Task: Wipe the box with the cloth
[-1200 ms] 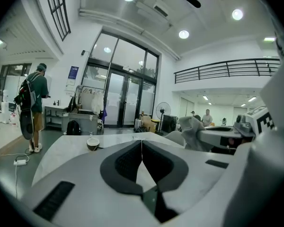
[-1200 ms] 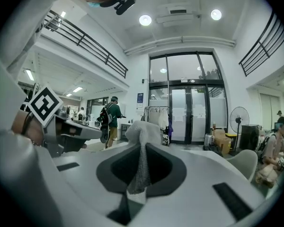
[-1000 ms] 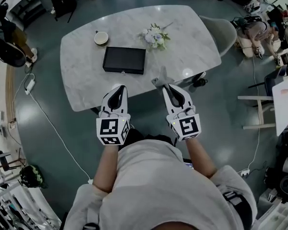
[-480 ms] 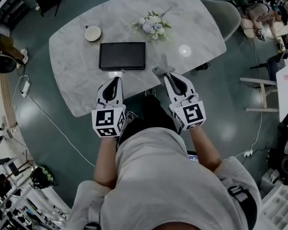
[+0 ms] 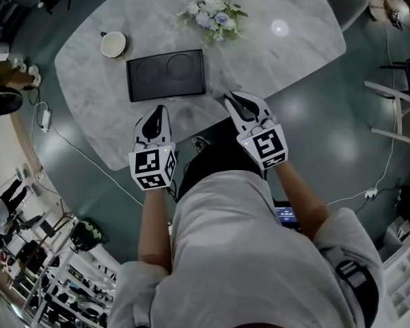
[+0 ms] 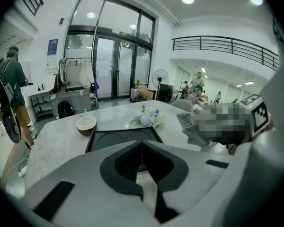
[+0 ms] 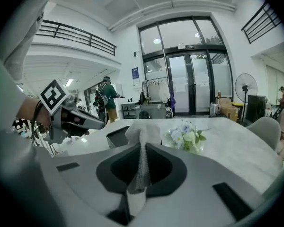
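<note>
– Head view first: where is the box (image 5: 166,75)?
– On the desk (image 5: 287,53), close in front of the left tongs (image 5: 160,109), which are closed on nothing. The right tongs (image 5: 231,100) pinch the cloth (image 7: 143,136).

Oval marble-look table top (image 5: 280,60): off-white with faint grey veining. Flat rectangular black box (image 5: 166,74): matt black all over, with two faint ring outlines side by side on the lid. Small pale grey fabric cloth (image 7: 143,138): fine mesh weave, no print. Left gripper (image 5: 160,109) and right gripper (image 5: 228,98): white shells and black jaw linings, each with a cube of black-and-white square markers. Little bunch of flowers (image 5: 212,14): white and pale blue blooms, green leaves. Round cream cup (image 5: 113,44): cream inside, darker rim. Polished floor (image 5: 314,121): dark grey-green, glossy, with bright light spots. Person's short-sleeved top (image 5: 239,251): plain light grey.
</note>
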A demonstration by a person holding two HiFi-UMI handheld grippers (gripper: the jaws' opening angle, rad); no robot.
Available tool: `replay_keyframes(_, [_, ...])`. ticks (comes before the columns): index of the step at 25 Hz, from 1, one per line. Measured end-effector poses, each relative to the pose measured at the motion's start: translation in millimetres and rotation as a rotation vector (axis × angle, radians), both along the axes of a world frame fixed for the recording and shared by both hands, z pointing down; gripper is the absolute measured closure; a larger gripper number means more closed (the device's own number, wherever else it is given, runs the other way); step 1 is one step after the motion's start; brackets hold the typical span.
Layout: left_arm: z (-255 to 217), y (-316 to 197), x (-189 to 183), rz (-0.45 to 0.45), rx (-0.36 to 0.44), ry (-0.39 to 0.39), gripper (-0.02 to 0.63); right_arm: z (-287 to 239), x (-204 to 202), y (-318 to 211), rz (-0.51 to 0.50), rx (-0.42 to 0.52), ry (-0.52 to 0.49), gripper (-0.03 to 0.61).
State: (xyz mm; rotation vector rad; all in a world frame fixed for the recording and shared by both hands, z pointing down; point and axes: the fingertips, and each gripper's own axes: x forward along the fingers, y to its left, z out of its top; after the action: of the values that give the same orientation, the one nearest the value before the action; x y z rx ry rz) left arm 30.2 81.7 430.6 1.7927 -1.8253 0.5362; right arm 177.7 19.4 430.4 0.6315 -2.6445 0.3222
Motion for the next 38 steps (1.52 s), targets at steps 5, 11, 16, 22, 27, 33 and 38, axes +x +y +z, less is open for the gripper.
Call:
replay_keyframes(5, [44,-16,-5,0.014,-0.105,0.022,0.589,53,-15,0,-0.043,-0.077,0.052,0.535])
replay_keyframes(11, [69,-28,16,0.037,-0.175,0.043,0.589,88,-19,5,-0.181,-0.080,0.106,0.535])
replay_keyframes(16, [83,-39,11,0.020,-0.202,0.037,0.589,102,-32,4,-0.225,-0.087,0.134,0.535])
replay_keyframes(22, [89,-48,12,0.000,-0.204,0.049,0.589,111,-42,-2,-0.253,-0.086,0.167,0.535])
replay_keyframes(27, [94,-44,10,-0.015,-0.218,0.069,0.589,113,-44,-4,-0.296,-0.069,0.210,0.535])
replay_keyframes(33, [101,-52,4,-0.007,-0.251,0.082,0.589,118,-52,-11,-0.341,-0.069,0.233,0.535])
replay_keyframes(38, [104,-57,5,-0.011,-0.264,0.092,0.589,121,-55,-14,-0.359,-0.082,0.241,0.535])
